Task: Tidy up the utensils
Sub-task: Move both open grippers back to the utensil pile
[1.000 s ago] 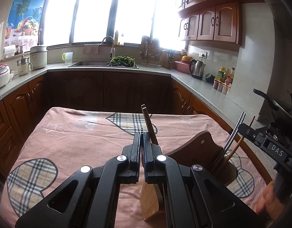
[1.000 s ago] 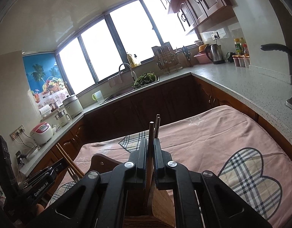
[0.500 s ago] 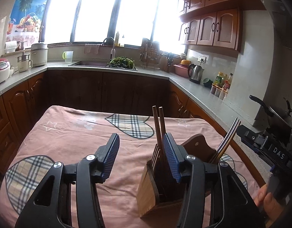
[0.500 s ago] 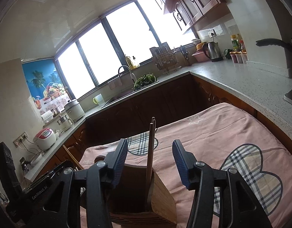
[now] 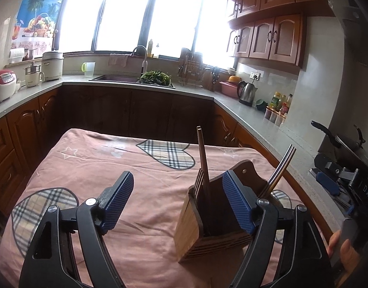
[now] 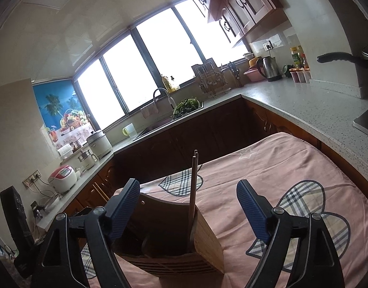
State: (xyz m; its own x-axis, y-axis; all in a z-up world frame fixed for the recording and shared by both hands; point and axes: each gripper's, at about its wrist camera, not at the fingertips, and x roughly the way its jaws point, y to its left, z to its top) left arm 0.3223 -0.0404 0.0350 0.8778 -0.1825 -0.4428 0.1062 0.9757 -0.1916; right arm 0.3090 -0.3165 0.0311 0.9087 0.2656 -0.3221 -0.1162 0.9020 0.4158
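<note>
A slatted bamboo utensil holder with a dark curved wooden back (image 5: pixel 203 235) is seen in the lower right of the left wrist view, standing on a table covered by a pink cloth printed with plaid hearts (image 5: pixel 112 168). A pair of brown wooden chopsticks (image 5: pixel 203 158) stands nearly upright in its front compartment, and a pair of metal chopsticks (image 5: pixel 281 170) leans to the right out of a compartment further right. The black left gripper with blue ribbed pads (image 5: pixel 178 204) is shown with its jaws spread wide and nothing between them; its right finger (image 5: pixel 237 206) lies in front of the holder's back panel. Whether it touches the holder cannot be told.

In the right wrist view the same holder (image 6: pixel 184 247) fills the lower centre, with the brown chopsticks (image 6: pixel 193 189) rising from it. The black right gripper with blue pads (image 6: pixel 188 208) is likewise spread wide and empty, its fingers set to either side of the brown chopsticks without contact. At the right edge of the left wrist view, the right gripper (image 5: pixel 337 180) is seen beside the table.
</note>
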